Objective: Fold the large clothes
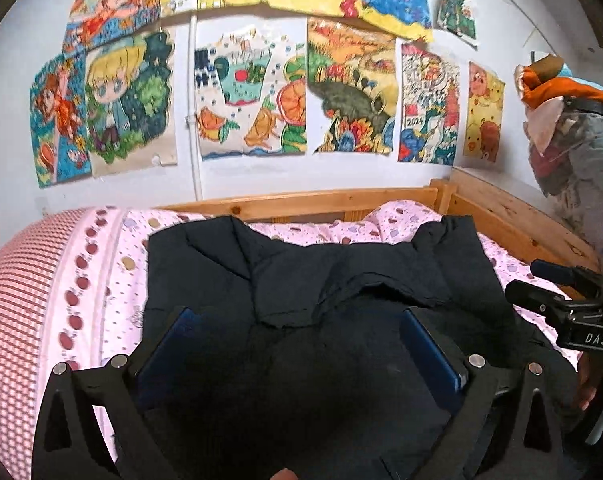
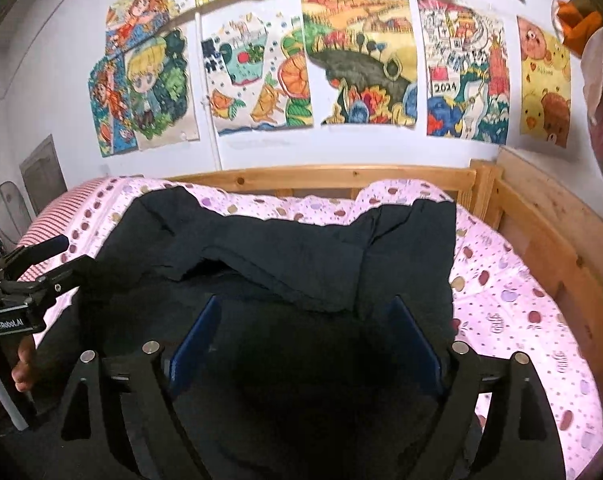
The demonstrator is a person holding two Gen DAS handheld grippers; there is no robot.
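A large black padded garment (image 1: pixel 301 264) lies spread on the bed, its upper layer folded over with a loose edge across the middle. In the left wrist view my left gripper (image 1: pixel 297 320) hangs above it, blue pads (image 1: pixel 181 332) wide apart and nothing pressed between them. The right gripper (image 1: pixel 525 278) shows at the right edge, held by a hand (image 1: pixel 593 380). In the right wrist view the same garment (image 2: pixel 285 248) lies below my right gripper (image 2: pixel 305 308), which is open with empty blue pads (image 2: pixel 405 320). The left gripper (image 2: pixel 75 253) is at the left edge.
A pink dotted bed cover (image 1: pixel 113 280) lies under the garment, with a wooden bed frame (image 2: pixel 341 176) behind and along the right. Colourful drawings (image 1: pixel 253 100) cover the wall. A heap of clothes and bags (image 1: pixel 573 140) hangs at the right. A fan (image 2: pixel 5 208) stands far left.
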